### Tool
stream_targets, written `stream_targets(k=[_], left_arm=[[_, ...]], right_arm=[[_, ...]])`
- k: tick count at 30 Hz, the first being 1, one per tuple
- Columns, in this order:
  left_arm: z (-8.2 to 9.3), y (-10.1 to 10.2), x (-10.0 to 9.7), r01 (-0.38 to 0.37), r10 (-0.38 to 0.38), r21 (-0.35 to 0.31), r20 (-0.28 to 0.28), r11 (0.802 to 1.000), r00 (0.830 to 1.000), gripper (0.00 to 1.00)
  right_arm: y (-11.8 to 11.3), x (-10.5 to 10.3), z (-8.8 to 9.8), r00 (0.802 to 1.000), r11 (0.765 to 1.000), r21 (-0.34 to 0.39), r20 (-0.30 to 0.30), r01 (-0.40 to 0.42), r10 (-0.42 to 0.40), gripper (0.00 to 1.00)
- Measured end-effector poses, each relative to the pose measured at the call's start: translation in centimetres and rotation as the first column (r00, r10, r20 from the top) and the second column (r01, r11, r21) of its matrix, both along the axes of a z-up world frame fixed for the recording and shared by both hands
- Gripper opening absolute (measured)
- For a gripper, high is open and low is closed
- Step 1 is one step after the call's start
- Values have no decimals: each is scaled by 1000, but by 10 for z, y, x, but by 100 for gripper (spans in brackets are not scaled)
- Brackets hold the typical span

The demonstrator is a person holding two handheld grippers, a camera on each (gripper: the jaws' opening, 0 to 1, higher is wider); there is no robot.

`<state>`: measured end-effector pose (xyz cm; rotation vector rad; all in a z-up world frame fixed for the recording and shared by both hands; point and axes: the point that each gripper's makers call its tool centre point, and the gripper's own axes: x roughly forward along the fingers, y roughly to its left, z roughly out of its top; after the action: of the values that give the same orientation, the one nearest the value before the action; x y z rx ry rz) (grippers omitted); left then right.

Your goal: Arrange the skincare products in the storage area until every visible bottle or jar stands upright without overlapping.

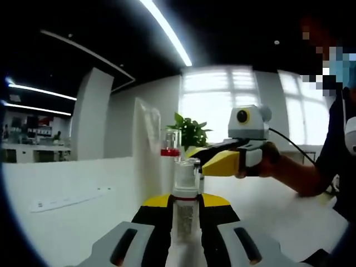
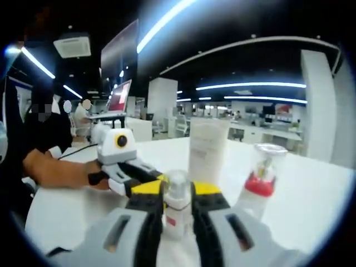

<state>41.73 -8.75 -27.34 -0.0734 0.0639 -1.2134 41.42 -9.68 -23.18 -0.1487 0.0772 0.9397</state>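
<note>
In the left gripper view my left gripper (image 1: 185, 207) is shut on a small clear-capped bottle (image 1: 186, 177) with a red band, held upright. My right gripper (image 1: 201, 157) reaches in from the right, its yellow tips just behind that bottle. In the right gripper view my right gripper (image 2: 177, 196) is shut on a small clear-capped bottle (image 2: 177, 207) with a white body and red label. The left gripper (image 2: 146, 179) comes in from the left, close to it. I cannot tell whether it is the same bottle. A tall white tube (image 2: 207, 149) and a red-banded bottle (image 2: 260, 179) stand upright beyond.
The white table (image 1: 83, 178) holds a flat white power strip (image 1: 65, 201) at the left. A potted plant (image 1: 191, 131) stands behind the red-banded bottle (image 1: 171, 142) and the tall tube (image 1: 148, 146). A person's hand (image 1: 271, 159) holds the right gripper; the person (image 2: 41, 150) sits close.
</note>
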Motion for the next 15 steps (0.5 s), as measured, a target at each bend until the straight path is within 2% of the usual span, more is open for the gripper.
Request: stream_targets(k=[15], left_arm=[[-2,1,3,8,-9,-15,-10,1000,1000,17]], right_arm=[[-2,1,2,1000,1000,-6,9,11,-11,16]])
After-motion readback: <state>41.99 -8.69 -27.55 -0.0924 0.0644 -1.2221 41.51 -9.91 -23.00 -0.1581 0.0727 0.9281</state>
